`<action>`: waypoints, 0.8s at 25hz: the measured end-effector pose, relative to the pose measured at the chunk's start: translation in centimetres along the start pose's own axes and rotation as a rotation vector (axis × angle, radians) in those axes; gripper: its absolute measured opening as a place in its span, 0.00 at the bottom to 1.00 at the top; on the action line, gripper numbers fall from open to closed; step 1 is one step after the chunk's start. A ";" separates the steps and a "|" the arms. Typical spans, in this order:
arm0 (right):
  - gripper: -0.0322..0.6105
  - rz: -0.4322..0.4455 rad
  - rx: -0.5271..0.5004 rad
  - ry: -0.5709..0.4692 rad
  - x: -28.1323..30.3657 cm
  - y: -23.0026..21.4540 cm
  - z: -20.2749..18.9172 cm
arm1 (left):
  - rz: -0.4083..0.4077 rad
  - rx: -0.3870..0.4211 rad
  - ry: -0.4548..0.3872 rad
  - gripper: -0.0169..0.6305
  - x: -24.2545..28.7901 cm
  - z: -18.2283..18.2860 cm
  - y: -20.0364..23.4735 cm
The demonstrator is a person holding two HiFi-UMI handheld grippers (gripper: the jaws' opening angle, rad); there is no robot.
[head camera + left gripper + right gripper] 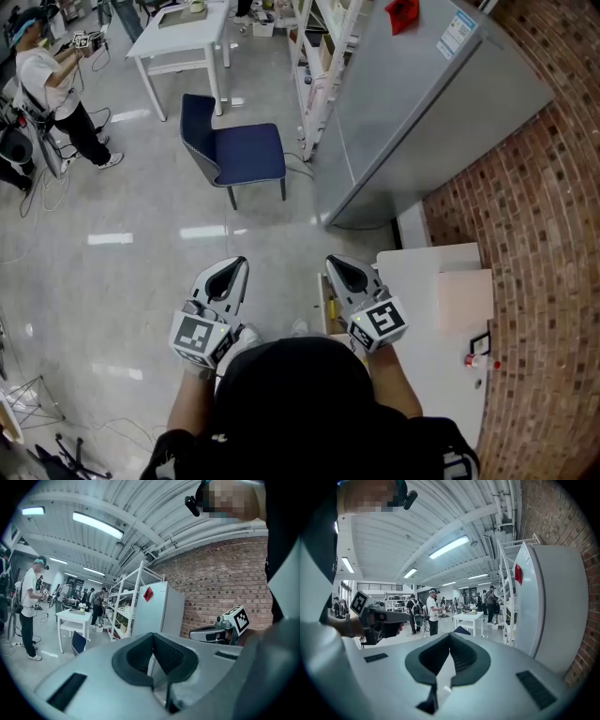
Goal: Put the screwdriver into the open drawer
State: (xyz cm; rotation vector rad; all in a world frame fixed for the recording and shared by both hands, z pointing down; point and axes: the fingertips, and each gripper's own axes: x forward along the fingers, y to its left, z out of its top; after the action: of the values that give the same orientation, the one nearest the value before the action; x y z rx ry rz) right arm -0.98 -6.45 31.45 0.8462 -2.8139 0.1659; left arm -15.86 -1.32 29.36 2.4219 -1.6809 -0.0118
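Observation:
Both grippers are held up in front of the person's chest, above the floor, level and side by side. My left gripper (234, 266) (153, 637) is shut with nothing between its pads. My right gripper (337, 264) (450, 637) is also shut and empty. Each shows in the other's view: the right gripper (220, 632) and the left gripper (377, 617). A white cabinet top (427, 309) lies to the right. On it, near the brick wall, rests a small red-and-white item (476, 360), possibly the screwdriver. A narrow brown strip (326, 305) at the cabinet's left edge may be the open drawer.
A grey fridge (422, 103) stands ahead on the right, with a white shelf rack (314, 66) beside it. A blue chair (239, 150) and a white table (183, 33) stand on the floor ahead. A person (52, 89) stands far left. The brick wall (548, 281) bounds the right.

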 end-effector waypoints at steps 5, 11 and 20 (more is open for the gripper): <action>0.06 -0.011 0.006 0.018 -0.2 0.2 -0.6 | -0.019 -0.001 0.005 0.03 0.0 -0.6 -0.2; 0.07 -0.039 0.019 0.028 -1.0 0.2 -1.4 | -0.015 -0.004 0.004 0.03 -0.1 -0.8 0.0; 0.07 -0.096 0.045 0.037 -2.9 -1.4 -2.7 | -0.058 0.002 0.017 0.03 0.9 -1.3 -1.7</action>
State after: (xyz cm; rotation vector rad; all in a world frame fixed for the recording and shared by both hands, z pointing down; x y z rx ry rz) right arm 2.60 -5.55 33.50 0.9753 -2.7384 0.2279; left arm -13.76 -1.42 30.45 2.4642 -1.6040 0.0028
